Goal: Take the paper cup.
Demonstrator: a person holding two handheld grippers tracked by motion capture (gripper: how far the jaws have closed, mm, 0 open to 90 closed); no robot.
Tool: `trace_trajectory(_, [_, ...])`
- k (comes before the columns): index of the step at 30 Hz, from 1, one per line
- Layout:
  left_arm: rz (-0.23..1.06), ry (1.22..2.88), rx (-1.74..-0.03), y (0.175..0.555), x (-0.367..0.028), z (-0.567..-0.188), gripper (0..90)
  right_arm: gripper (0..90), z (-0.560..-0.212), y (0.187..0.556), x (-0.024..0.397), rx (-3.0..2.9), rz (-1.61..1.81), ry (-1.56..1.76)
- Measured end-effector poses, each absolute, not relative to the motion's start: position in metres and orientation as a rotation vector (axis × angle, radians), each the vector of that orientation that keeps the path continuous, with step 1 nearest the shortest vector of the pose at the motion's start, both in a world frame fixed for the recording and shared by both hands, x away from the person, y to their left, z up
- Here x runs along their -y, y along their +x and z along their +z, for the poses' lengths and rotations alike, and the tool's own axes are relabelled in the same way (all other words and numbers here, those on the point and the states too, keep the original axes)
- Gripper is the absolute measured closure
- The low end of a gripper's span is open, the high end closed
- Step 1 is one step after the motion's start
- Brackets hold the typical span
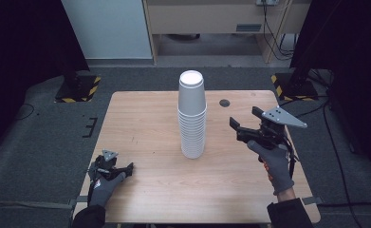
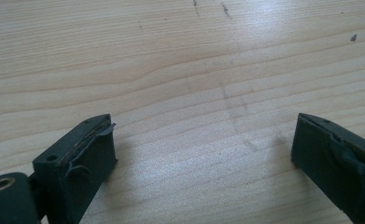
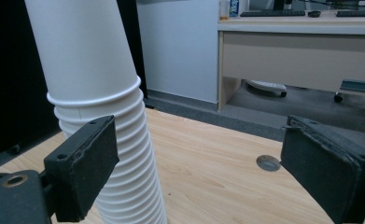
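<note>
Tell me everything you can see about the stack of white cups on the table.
The stack of white cups stands upside down near the middle of the wooden table, bases up, many rolled rims ribbing its lower half. It looks like paper, plain and clean. It stands upright, untouched; the right gripper hovers open beside it.

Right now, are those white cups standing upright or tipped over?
Upright. The cup stack stands on its rims on the table, mouths down, closed bottom on top, leaning a little in the right gripper view.
</note>
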State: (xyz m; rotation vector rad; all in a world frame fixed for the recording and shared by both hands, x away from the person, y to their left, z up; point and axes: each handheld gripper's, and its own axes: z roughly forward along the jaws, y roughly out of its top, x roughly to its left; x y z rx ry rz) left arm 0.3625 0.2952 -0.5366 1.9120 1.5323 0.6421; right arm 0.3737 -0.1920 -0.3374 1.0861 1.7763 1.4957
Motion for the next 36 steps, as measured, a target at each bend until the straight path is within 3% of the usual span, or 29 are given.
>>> trace_trajectory(36, [0.642,1.913,-1.532,0.363,-0.295,-0.537,5.4,11.2,-0.305,0.395,0.133,-1.824,1.608,0.964])
